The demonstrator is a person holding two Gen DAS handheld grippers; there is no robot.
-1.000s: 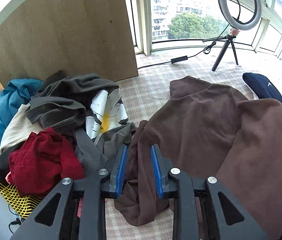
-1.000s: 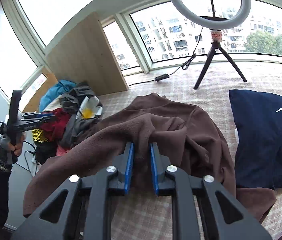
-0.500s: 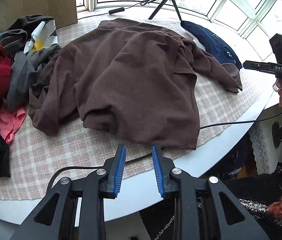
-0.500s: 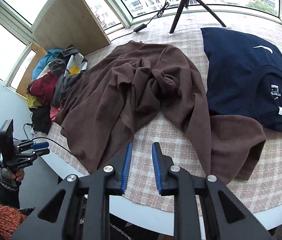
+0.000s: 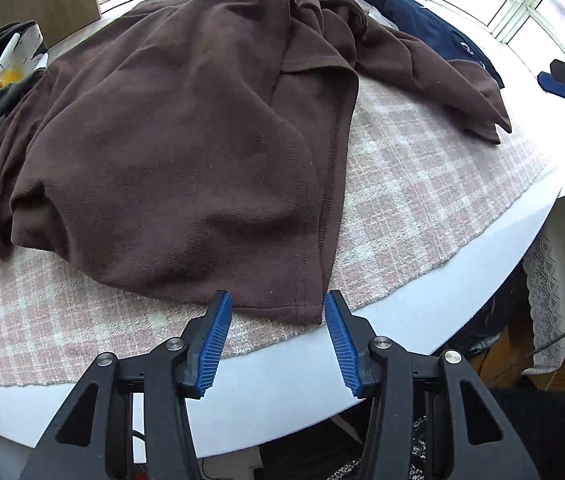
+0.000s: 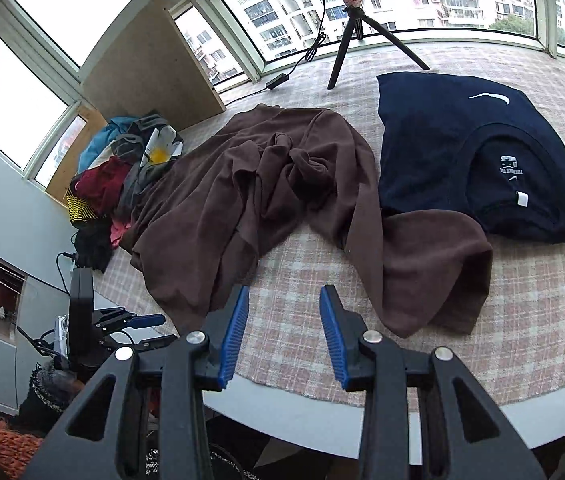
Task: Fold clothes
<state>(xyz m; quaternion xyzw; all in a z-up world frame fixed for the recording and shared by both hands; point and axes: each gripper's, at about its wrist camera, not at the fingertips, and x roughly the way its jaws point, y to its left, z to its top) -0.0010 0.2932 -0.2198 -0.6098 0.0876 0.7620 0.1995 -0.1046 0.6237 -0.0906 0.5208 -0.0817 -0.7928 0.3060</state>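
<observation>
A brown fleece garment (image 5: 186,136) lies crumpled on the checked cloth, one sleeve (image 6: 430,276) flung out toward the table's near edge. My left gripper (image 5: 278,316) points steeply down at the near hem. Its jaws are opening and stand either side of the hem corner (image 5: 302,308) without the pads pressing on it. In the right wrist view it shows at lower left as the left gripper (image 6: 134,324). My right gripper (image 6: 284,300) hovers over bare cloth between the garment's body and the sleeve. Its jaws are opening too, with nothing between them.
A folded navy T-shirt (image 6: 474,152) lies right of the brown garment. A pile of mixed clothes (image 6: 122,176) sits at the left by a wooden board (image 6: 150,64). A ring light on a tripod (image 6: 354,28) stands at the back. The white table edge (image 5: 422,300) curves close by.
Both grippers pulled back from the brown garment to the table's near edge and their jaws widened. The right one let go of a fold. The left swung down to the hem.
</observation>
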